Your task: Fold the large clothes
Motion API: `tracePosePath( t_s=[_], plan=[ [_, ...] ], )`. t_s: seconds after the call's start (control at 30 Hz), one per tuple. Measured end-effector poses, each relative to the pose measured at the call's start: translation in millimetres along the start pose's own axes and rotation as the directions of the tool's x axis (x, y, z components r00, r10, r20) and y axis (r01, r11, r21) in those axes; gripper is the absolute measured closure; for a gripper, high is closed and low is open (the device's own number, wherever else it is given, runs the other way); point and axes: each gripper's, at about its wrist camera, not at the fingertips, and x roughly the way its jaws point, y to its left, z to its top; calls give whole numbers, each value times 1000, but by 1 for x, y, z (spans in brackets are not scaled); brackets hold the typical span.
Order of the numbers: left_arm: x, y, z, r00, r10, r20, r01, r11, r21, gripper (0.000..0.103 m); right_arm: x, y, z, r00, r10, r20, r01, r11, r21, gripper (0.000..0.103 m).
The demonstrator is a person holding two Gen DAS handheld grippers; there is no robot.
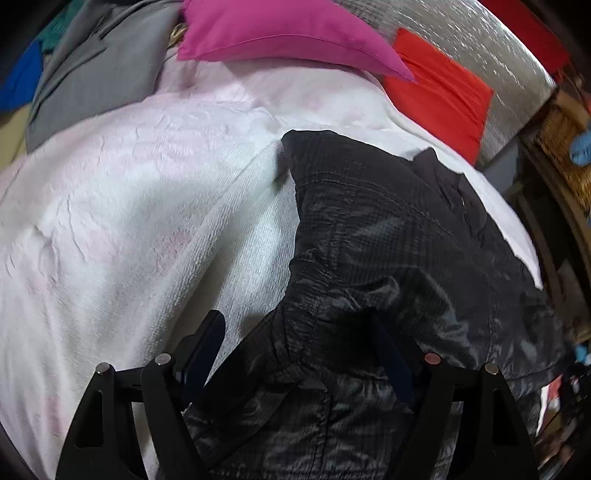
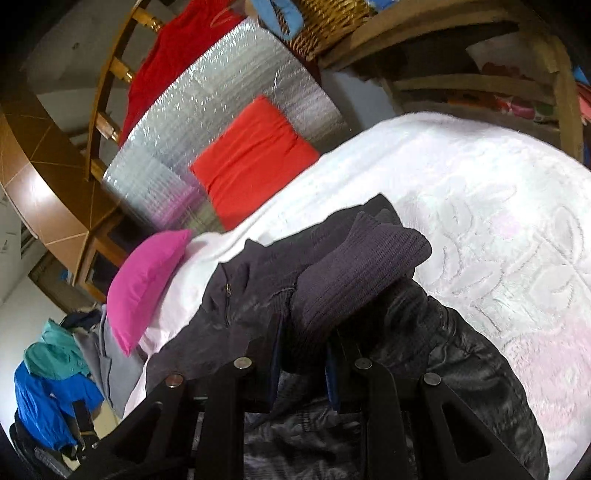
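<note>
A black quilted jacket [image 1: 388, 229] lies on the white bedspread [image 1: 129, 192]. My left gripper [image 1: 295, 332] is open, its jaws wide apart astride a bunched fold of the jacket near the lower edge. In the right wrist view the jacket [image 2: 461, 362] shows with its dark ribbed knit cuff [image 2: 354, 266]. My right gripper [image 2: 303, 343] is shut on that ribbed cuff, which bulges out above the fingers. The bedspread [image 2: 480, 192] spreads to the right.
A magenta pillow [image 1: 280, 33] and a red cushion [image 1: 439, 92] lie at the bed's head against a silver foil mat [image 1: 491, 48]. Grey clothing [image 1: 96, 77] lies at far left. A wooden shelf with a wicker basket [image 2: 332, 22] stands beside the bed. Blue and teal garments [image 2: 51, 384] are piled low left.
</note>
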Motion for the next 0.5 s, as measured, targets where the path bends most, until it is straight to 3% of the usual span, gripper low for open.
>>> tracePosePath(
  t_s=[0.07,0.1,0.2,0.3,0.37,0.43,0.5],
  plan=[
    [3,-1,-1,1000,-25,11,25,1000,2,37,8,-7,1,999,15,-34,-14,1000,15,79],
    [4,-2,-1,999,-43,7,43,999,8,50,13,-12,1,998,37,-55,-35,999,35,78],
    [1,-4,-2,999,-33,39,32,999,30,65,24,-21,-2,992,70,-108,-60,994,95,78],
    [0,2,-2,997,-57,42,57,998,6,72,32,-30,-3,985,86,-149,-62,986,157,72],
    [-1,5,-2,996,-74,41,74,997,-8,75,36,-37,-3,980,116,-163,-79,973,219,53],
    [-3,6,-2,996,-81,41,82,997,-12,76,35,-45,-3,975,169,-146,-122,951,283,41],
    [-4,7,-3,995,-87,39,87,996,-20,77,36,-46,-2,974,177,-139,-131,948,292,41]
  ],
)
